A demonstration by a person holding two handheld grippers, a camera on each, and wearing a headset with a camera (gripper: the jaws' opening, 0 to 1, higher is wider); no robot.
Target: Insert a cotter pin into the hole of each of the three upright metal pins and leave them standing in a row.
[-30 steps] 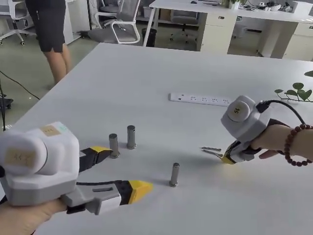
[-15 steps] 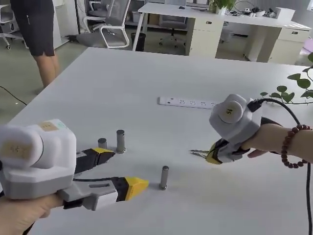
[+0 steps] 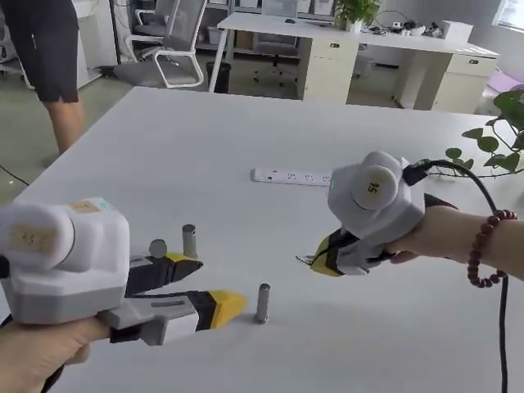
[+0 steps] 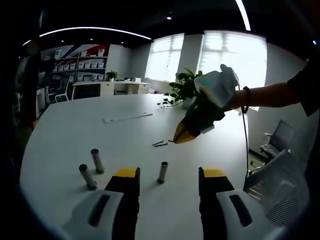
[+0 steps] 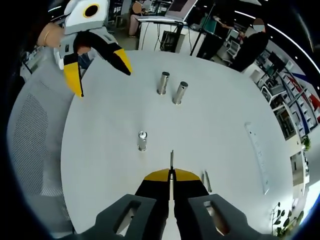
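Cotter pin [image 5: 171,159] pinched in right gripper [image 5: 171,174]; left gripper [image 3: 211,281] spread, nearest metal pin [image 3: 263,301] upright just ahead on table [image 3: 246,131].

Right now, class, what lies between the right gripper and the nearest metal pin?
Only bare table, in the right gripper view, separates the right gripper, shut on a cotter pin, from that metal pin.

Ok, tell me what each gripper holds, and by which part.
Right gripper: a cotter pin, pinched by one end, the rest poking forward past the tips. Left gripper: open, holding nothing.
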